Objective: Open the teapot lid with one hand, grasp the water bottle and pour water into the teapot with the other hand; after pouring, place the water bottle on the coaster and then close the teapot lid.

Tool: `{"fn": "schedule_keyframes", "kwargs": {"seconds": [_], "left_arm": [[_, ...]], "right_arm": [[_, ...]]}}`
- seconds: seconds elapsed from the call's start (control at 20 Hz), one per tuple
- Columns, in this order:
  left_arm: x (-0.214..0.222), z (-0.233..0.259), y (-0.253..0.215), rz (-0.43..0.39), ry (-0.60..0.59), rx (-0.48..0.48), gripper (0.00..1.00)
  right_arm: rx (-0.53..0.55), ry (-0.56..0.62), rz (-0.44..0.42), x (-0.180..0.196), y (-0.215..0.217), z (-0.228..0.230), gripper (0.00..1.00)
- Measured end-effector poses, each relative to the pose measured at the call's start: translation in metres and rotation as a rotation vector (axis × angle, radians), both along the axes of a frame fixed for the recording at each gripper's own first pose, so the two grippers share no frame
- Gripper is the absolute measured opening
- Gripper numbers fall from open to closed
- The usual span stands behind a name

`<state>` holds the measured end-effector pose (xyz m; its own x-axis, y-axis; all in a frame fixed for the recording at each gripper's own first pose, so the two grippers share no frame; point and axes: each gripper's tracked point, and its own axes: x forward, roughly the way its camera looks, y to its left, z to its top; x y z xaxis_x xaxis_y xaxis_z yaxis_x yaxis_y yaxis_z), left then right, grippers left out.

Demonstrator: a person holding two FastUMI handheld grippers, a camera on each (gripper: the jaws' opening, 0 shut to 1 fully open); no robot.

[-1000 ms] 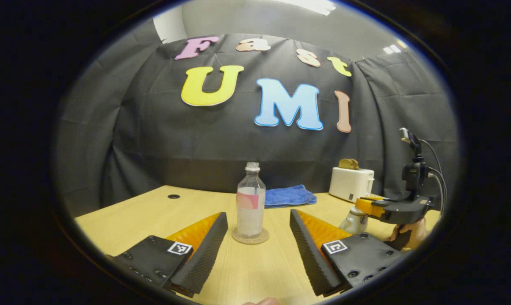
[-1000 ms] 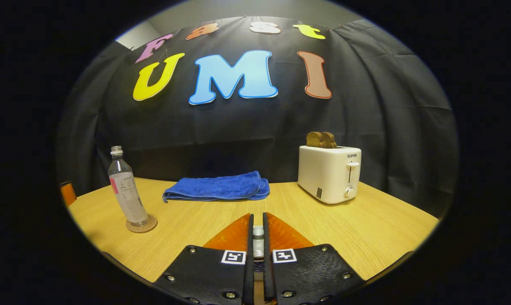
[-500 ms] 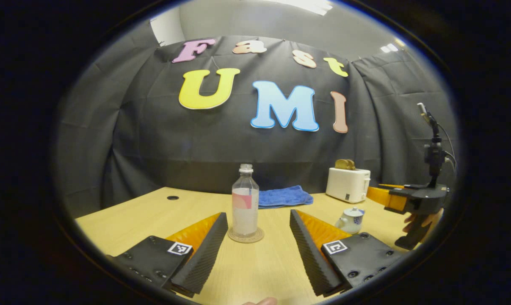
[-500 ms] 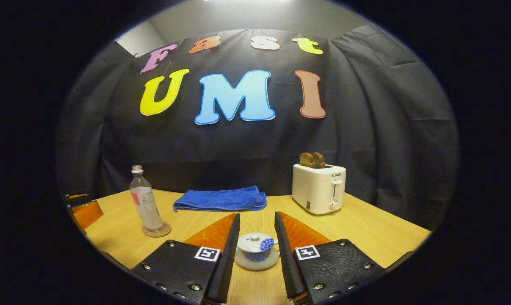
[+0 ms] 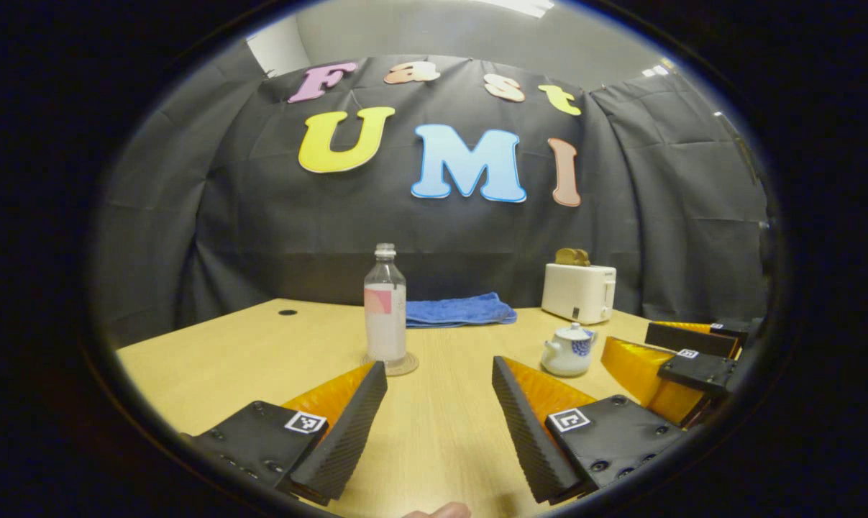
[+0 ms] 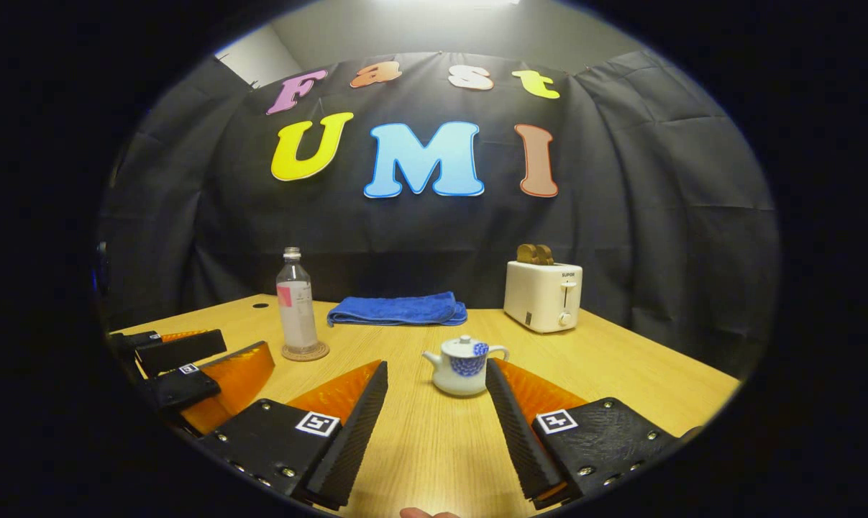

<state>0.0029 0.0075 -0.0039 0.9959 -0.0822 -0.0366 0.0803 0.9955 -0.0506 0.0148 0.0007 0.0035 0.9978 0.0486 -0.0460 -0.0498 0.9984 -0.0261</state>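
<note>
While both grippers hung low over the wooden table [image 6: 642,374], neither held anything. In the left gripper view the left gripper [image 5: 439,403] stood with its fingers spread wide, bare tabletop between them, and the water bottle [image 5: 385,306] stood upright on its round coaster [image 5: 405,367] just beyond the left finger. The teapot [image 5: 567,350] (white, with a blue pattern) sat with its lid on, beyond the right finger, and the right gripper [image 5: 682,352] lay past it at the view's right edge.

The right gripper view gave the facing picture: the right gripper [image 6: 437,414] also gaped open, with the teapot [image 6: 462,367] on the table just ahead of the gap between its fingers, untouched. There its spout pointed left and its handle right. The bottle [image 6: 296,309] on the coaster [image 6: 305,352] stood farther back to the left, and the left gripper [image 6: 189,360] showed at the left edge. A folded blue towel [image 6: 398,309] and a white toaster [image 6: 543,295] with toast [image 6: 535,253] in its slots stood at the back by the wall.
</note>
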Motion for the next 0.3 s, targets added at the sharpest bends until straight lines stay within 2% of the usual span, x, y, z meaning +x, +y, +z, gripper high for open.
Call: {"fn": "schedule_keyframes", "kwargs": {"seconds": [0.1, 0.15, 0.25, 0.3], "left_arm": [[-0.007, -0.001, 0.001, 0.011, -0.015, 0.006, 1.0], [-0.01, 0.002, -0.001, 0.015, -0.022, 0.015, 1.0], [-0.013, 0.003, -0.001, 0.037, -0.039, 0.054, 1.0], [-0.018, 0.002, -0.005, 0.037, -0.039, 0.044, 1.0]], "right_arm": [[0.013, 0.01, -0.004, -0.002, 0.002, -0.008, 0.84], [0.022, 0.022, 0.002, -0.004, 0.006, -0.012, 0.88], [0.014, -0.022, -0.007, -0.007, 0.006, -0.008, 0.9], [0.013, -0.036, -0.009, -0.009, 0.006, -0.003, 0.9]]}}
